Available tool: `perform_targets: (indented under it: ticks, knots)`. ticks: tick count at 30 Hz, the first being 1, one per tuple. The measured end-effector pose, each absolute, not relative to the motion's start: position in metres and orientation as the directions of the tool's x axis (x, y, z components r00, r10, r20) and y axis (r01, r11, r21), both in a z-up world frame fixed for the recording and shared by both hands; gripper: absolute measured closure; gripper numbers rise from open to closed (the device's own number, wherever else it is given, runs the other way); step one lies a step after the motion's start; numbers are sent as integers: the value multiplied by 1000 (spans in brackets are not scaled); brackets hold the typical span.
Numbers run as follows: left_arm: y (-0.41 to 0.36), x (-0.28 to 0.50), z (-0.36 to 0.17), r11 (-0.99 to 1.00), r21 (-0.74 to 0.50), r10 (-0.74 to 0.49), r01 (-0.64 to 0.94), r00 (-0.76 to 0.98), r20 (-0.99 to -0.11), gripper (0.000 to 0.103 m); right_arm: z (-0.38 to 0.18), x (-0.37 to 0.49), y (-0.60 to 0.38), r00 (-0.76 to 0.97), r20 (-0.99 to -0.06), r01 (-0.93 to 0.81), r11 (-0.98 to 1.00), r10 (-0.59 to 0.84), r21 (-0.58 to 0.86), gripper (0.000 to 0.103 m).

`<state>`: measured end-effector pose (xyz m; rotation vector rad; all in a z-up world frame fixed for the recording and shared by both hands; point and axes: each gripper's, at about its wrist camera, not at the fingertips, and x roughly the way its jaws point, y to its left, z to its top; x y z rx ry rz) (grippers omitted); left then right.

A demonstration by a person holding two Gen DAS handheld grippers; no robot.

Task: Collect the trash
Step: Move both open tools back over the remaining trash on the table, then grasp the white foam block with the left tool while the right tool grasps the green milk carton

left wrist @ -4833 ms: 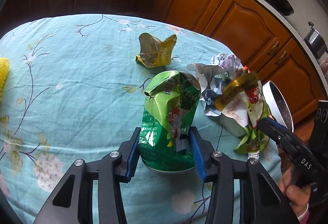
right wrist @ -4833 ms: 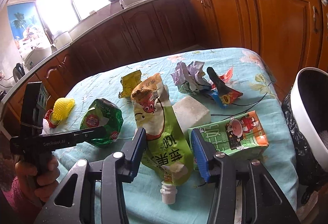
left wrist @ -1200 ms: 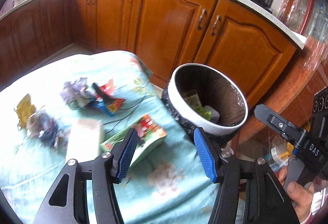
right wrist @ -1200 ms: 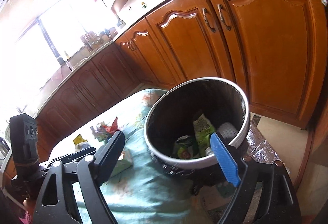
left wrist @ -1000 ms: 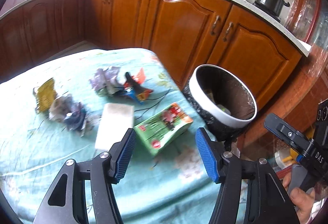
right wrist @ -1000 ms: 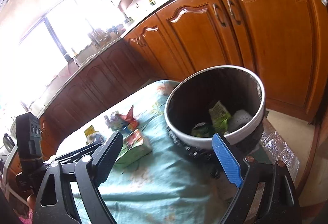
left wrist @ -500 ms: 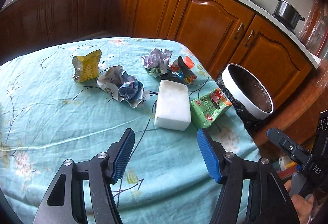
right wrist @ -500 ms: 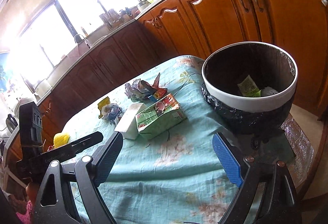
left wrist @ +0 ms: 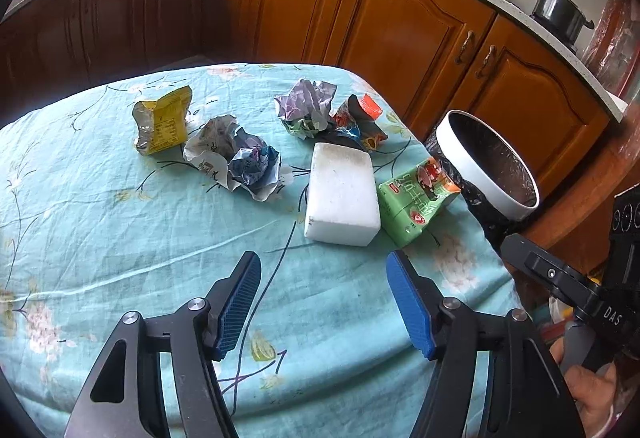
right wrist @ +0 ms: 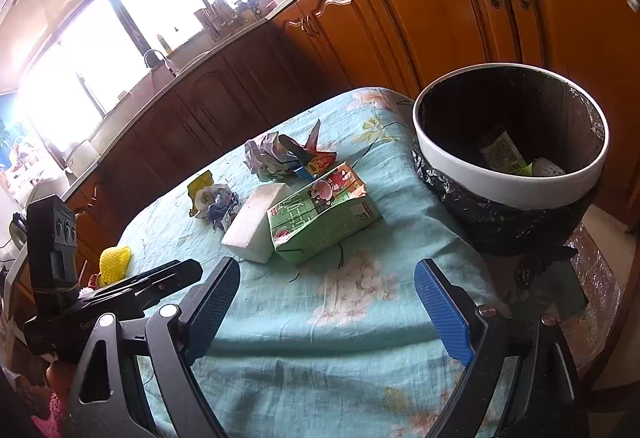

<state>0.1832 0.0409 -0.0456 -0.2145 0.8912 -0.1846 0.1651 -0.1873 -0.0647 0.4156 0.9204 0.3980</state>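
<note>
Both tongs, left tongs [left wrist: 323,302] and right tongs [right wrist: 327,312], gape empty (nothing gripped) near the white foam block [left wrist: 342,193] on the teal floral-clothed worktop [left wrist: 120,222].

On the surface [left wrist: 120,230], the foam block [left wrist: 342,197] lies touching the carton [left wrist: 416,197] on its right. Crumpled wrappers [left wrist: 236,157] lie farther left; the bin [left wrist: 486,161] stands right, off the edge.

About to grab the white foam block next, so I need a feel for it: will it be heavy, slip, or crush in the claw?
The white foam block looks like plain foam, so probably light for its size. Its flat, matte sides should grip well, though a hard squeeze may dent it. It lies flat against the green carton, so pushing it would likely nudge that too.
</note>
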Motion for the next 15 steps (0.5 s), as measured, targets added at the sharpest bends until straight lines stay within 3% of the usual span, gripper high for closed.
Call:
perform_targets:
  ticks: [9, 15]
  knots:
    - [22, 211, -59, 976, -197, -216, 98, 597, -773, 38, -73, 198, -185, 521, -673, -154, 834, 524, 530, 14]
    - [13, 234, -67, 979, -175, -205, 109, 588, -783, 38, -80, 219, -181, 503, -693, -176, 846, 516, 503, 33]
